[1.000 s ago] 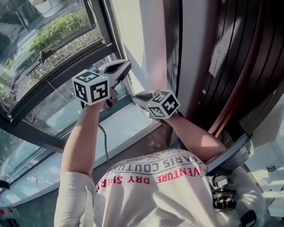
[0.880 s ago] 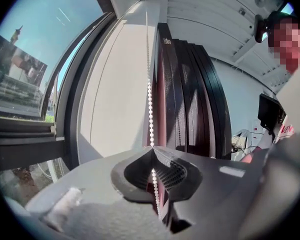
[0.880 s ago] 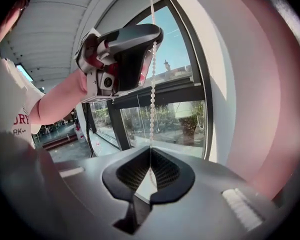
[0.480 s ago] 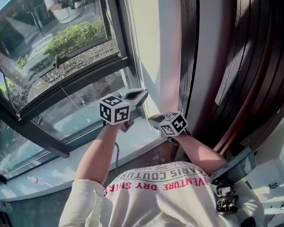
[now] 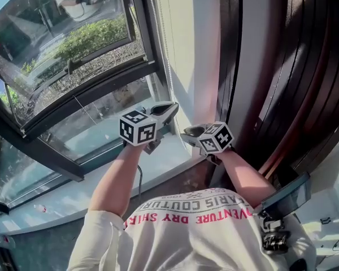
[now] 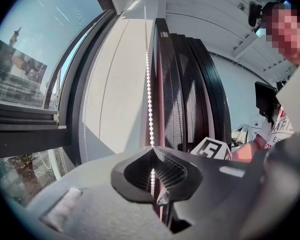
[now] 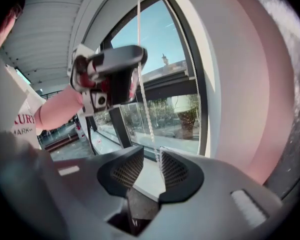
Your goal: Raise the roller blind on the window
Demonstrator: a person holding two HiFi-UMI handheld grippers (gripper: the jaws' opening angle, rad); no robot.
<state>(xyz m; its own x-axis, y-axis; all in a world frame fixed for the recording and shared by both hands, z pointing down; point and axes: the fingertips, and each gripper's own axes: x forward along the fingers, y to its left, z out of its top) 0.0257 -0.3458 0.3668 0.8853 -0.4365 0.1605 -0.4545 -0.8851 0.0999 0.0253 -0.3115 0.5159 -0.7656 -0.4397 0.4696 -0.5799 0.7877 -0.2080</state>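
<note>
A white bead chain (image 5: 163, 44) hangs down the pale wall beside the window. My left gripper (image 5: 172, 107) is shut on this bead chain (image 6: 150, 104), which runs straight up out of the closed jaws (image 6: 151, 151). My right gripper (image 5: 187, 133) sits just right of it and lower. Its jaws (image 7: 151, 156) have just been opening and now stand apart. The bead chain (image 7: 148, 115) drops into the gap by the right pad, and neither pad presses on it. The left gripper (image 7: 115, 69) shows above. I cannot make out the blind itself.
Dark window frames (image 5: 85, 86) and glass fill the left, with a white sill (image 5: 158, 157) below the grippers. Heavy dark curtain folds (image 5: 294, 66) hang close on the right. A black cable (image 5: 139, 179) trails from the left gripper. A white table with a dark device (image 5: 277, 239) stands at bottom right.
Both grippers have come down along the chain toward the sill, the left still shut on it. The right one has moved down and a little rightward.
</note>
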